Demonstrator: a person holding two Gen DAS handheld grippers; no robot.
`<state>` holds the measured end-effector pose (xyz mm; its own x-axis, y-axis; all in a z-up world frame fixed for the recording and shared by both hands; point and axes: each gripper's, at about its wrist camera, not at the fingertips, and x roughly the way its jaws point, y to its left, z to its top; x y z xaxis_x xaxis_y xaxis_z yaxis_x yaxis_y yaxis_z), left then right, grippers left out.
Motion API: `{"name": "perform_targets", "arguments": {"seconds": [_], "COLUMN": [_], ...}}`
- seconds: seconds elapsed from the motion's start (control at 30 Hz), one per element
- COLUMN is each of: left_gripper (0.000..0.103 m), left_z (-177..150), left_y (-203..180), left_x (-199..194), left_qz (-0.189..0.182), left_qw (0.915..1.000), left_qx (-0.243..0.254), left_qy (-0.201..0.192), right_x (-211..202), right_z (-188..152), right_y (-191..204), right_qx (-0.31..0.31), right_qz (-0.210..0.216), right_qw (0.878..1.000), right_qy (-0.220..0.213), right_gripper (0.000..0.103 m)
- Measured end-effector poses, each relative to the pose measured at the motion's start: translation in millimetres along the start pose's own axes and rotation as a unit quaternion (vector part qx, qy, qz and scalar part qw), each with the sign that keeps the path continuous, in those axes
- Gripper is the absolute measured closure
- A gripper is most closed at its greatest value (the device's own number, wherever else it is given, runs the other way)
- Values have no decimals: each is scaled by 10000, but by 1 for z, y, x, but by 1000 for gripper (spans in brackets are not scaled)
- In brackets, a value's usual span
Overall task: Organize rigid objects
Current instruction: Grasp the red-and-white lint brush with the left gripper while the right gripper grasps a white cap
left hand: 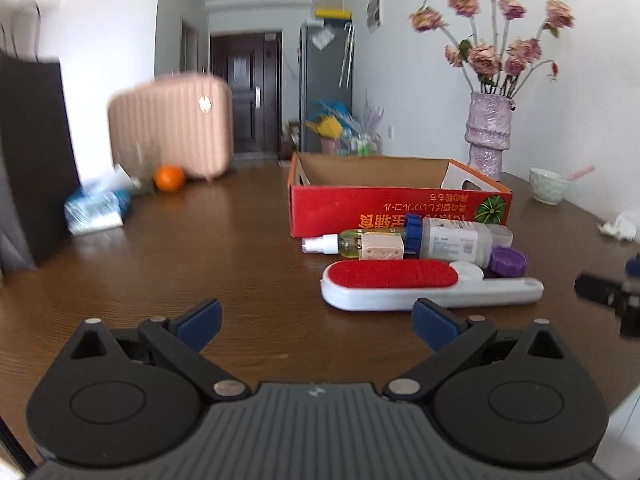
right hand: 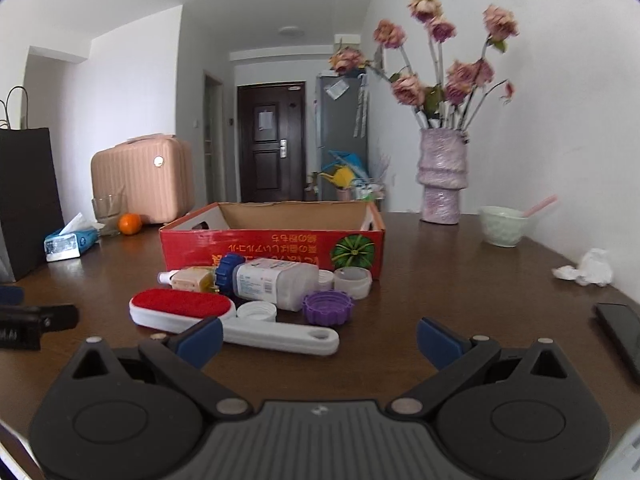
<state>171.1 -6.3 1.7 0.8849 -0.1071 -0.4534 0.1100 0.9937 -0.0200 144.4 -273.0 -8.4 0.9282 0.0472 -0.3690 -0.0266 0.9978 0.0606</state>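
A red cardboard box stands open on the brown table. In front of it lie a white lint brush with a red pad, a clear bottle with a blue cap, a small spray bottle, a purple lid and white lids. My left gripper is open and empty, near the brush. My right gripper is open and empty, its left finger in front of the brush handle.
A purple vase with dried roses and a pale bowl stand at the back right. A crumpled tissue, a phone, a tissue pack, an orange, a pink case and a black bag are around.
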Motion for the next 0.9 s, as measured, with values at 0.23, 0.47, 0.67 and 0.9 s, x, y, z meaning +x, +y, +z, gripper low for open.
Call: {"name": "perform_targets", "arguments": {"seconds": [0.23,0.47,0.67,0.9], "left_gripper": [19,23,45,48], "left_z": [27,37,34,31], "left_y": [6,21,28,29], "left_x": [65,105,115,107], "left_qz": [-417,-698,-1204,-1267], "left_qw": [9973,9907,9803,9783], "left_qx": [-327,-703,-1015,-1119], "left_qy": [504,928,1192,1197], "right_x": [54,89,101,99], "right_z": [16,17,11,12], "right_y": [-28,-47,-44,-42], "right_qx": [785,1191,1203,1448], "right_qz": [263,213,275,378], "right_qw": [9929,9848,9815,9776], "right_qy": [857,1247,1467,1481], "right_gripper": [32,60,74,90]}}
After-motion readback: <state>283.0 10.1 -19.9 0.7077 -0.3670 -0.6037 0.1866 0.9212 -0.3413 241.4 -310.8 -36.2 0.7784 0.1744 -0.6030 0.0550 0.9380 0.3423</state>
